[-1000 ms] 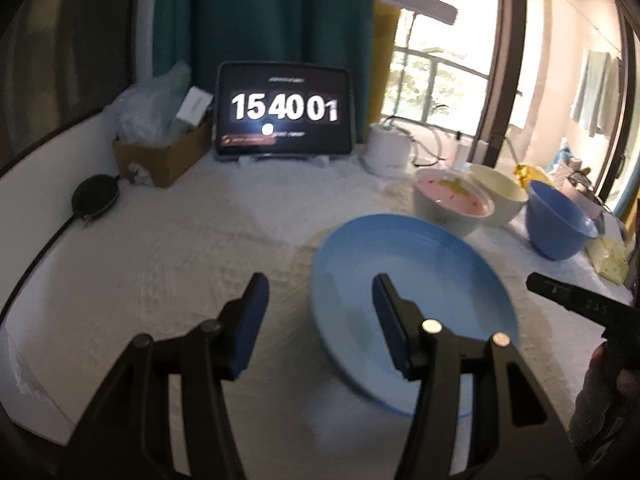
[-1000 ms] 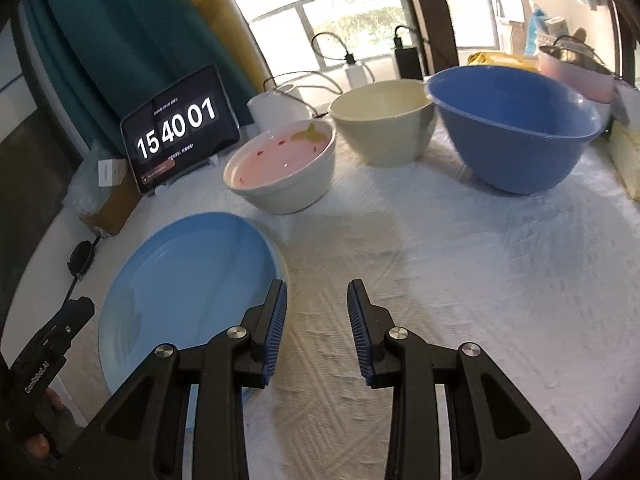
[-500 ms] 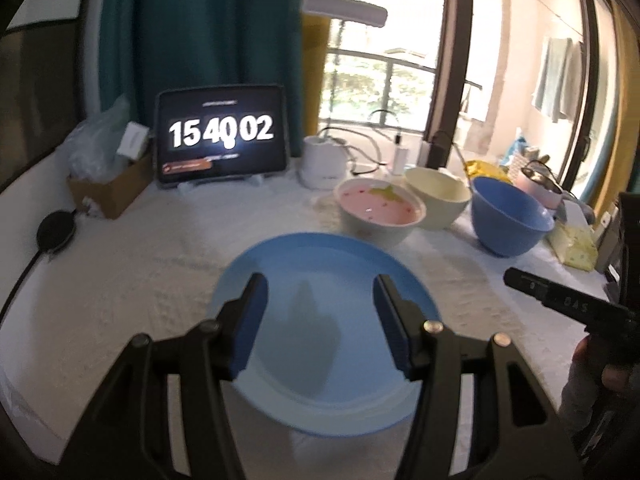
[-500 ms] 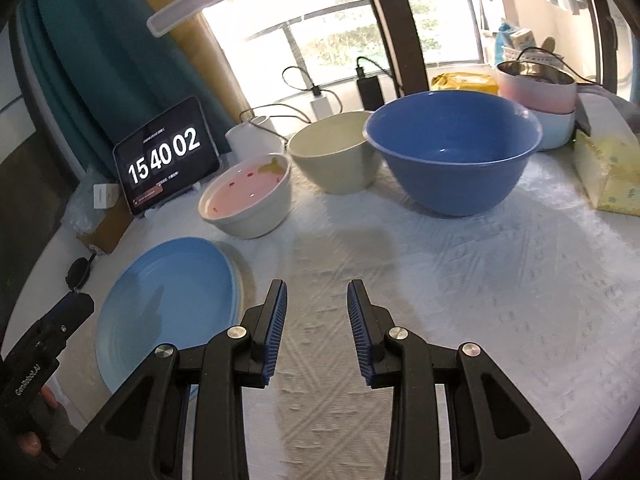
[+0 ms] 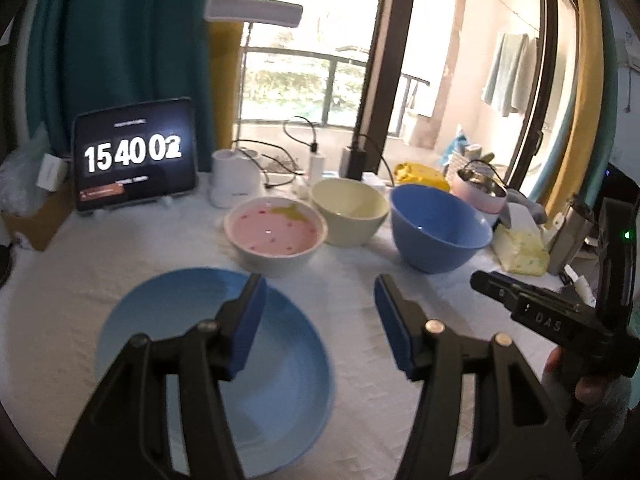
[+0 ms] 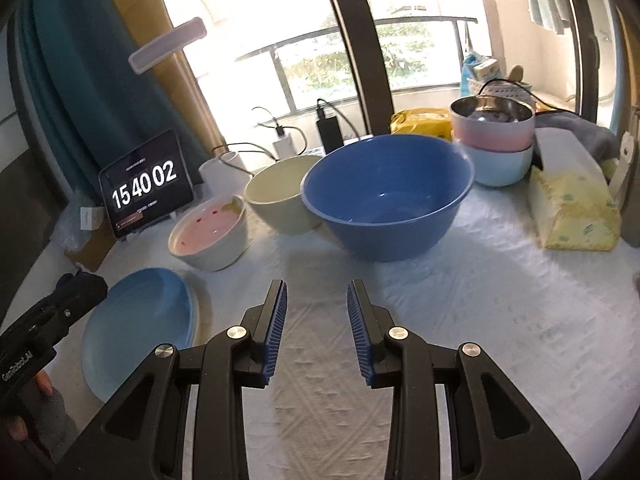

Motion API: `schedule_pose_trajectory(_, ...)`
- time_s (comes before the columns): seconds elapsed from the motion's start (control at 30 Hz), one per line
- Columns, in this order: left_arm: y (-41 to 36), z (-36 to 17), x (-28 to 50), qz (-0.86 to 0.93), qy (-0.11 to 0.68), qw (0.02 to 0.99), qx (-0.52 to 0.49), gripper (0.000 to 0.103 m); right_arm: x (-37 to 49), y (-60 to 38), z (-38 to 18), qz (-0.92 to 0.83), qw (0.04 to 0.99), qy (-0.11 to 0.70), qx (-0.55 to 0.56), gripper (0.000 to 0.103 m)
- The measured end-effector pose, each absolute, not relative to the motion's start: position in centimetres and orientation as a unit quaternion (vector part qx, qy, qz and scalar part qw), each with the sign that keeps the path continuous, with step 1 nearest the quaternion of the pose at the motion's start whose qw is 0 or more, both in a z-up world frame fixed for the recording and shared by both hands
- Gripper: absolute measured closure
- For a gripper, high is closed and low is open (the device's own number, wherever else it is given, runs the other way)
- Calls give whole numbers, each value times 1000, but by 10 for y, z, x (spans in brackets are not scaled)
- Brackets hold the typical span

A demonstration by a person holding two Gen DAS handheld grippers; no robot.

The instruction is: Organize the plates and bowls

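1. We are holding the left gripper (image 5: pixel 318 326) above the table (image 5: pixel 100 240), jaws roughly half apart w/ nothing between them; its left finger is overlapping the blue plate (image 5: pixel 208 360) in view, but the pads aren't touching it.

2. We are keeping the right gripper (image 6: pixel 316 330) over bare cloth, jaws narrowly parted & empty; in the right wrist view the blue plate (image 6: pixel 136 328) is lying at approx. 9 o'clock of it, flat, w/ what looks like a second, paler rim peeking out underneath.

3. We are facing three bowls in a row at 12 o'clock: the pink-lined bowl (image 5: pixel 276 240) nearest the plate, the cream bowl (image 5: pixel 350 212) just beside it, the big blue bowl (image 6: pixel 384 196) next along. All upright, none nested yet.

4. Judgement: plates look done; bowls come next. We are prob. lining up on a bowl rim.

5. To do it well, we are advising: come in over one wall, one pad inside & one outside, and bite deep enough that the rim won't pivot.

6. The blue bowl is widest, so it should be the base; the cream and pink-lined ones go inside.

7. The right jaws look too narrow for an easy rim entry; widen before descending.

8. Risks: smooth walls slipping, and cables (image 5: pixel 296 136) + the tablet clock (image 5: pixel 134 160) crowding the 11 o'clock side.
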State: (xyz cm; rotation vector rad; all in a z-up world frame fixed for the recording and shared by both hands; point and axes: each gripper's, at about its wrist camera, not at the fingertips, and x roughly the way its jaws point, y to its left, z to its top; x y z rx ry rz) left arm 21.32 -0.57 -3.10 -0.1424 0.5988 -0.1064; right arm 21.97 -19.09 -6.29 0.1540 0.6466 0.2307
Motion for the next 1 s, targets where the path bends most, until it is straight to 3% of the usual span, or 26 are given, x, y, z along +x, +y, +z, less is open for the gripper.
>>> schedule_pose_trajectory(1.0,-88,-35,304,-109,339,932,-64,44,278,-258,-44,60,944,317,62,70)
